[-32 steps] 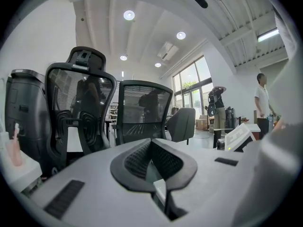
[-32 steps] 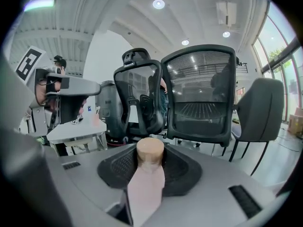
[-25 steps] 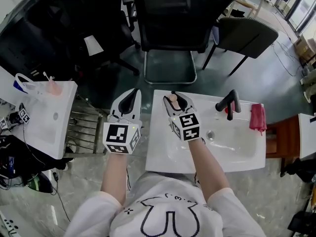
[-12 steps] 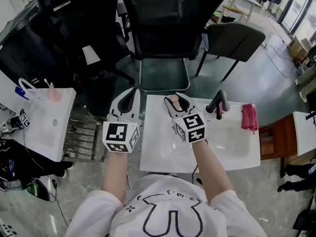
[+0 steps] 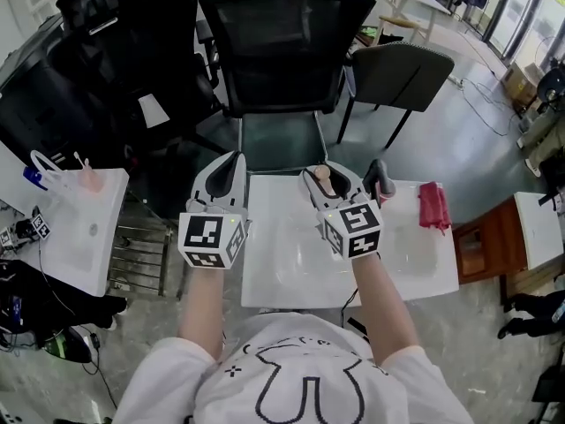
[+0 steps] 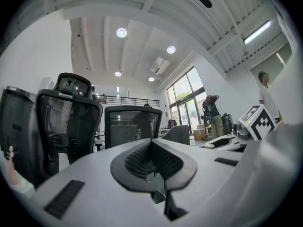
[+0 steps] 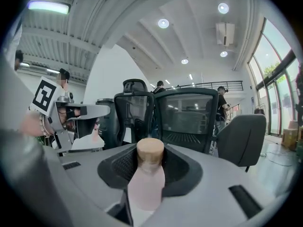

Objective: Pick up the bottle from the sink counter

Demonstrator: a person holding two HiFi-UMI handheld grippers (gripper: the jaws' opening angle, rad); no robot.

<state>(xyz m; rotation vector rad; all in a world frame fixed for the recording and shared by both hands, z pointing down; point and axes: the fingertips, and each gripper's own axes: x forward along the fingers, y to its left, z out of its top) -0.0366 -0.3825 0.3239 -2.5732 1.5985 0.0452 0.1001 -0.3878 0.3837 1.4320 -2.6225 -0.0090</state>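
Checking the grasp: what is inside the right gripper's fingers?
A pale pink bottle with a tan cap stands between the right gripper's black fingers, gripped at its sides. Its lower body and base are covered by the gripper's grey shell.

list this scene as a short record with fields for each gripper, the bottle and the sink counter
left gripper: jaws together, empty, off the counter's left edge
right gripper: shut on the pale pink bottle with a tan cap
bottle pose: lies along the jaws, cap toward the tips
white sink counter: black faucet at the back, red cloth on its right end
behind: black mesh office chair
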